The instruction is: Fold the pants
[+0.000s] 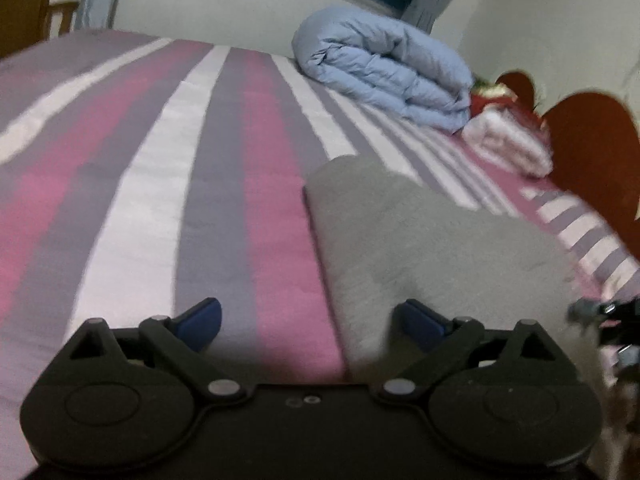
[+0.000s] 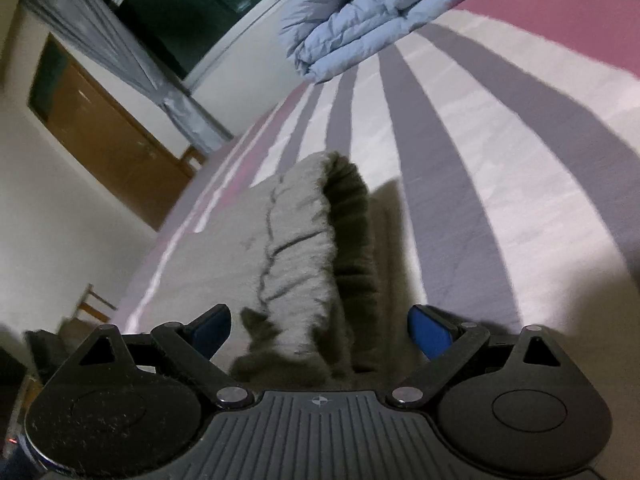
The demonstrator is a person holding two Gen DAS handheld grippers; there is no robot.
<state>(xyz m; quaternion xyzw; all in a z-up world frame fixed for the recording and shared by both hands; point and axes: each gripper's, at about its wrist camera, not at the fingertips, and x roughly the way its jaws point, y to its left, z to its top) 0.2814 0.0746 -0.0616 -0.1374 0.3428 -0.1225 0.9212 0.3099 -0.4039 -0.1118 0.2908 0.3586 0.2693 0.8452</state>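
Grey fleece pants lie folded flat on the striped bed sheet, right of centre in the left wrist view. My left gripper is open and hovers over the pants' left edge, with one blue pad above the fabric and the other above the sheet. In the right wrist view a raised ridge of the grey pants stands up between the fingers of my right gripper, which is open; the blue pads are apart from the cloth. Part of the right gripper shows blurred at the left view's right edge.
A folded light-blue duvet and a pink folded blanket sit at the bed's far end by a red-brown headboard. A dark window, grey curtain and wooden door lie beyond the bed.
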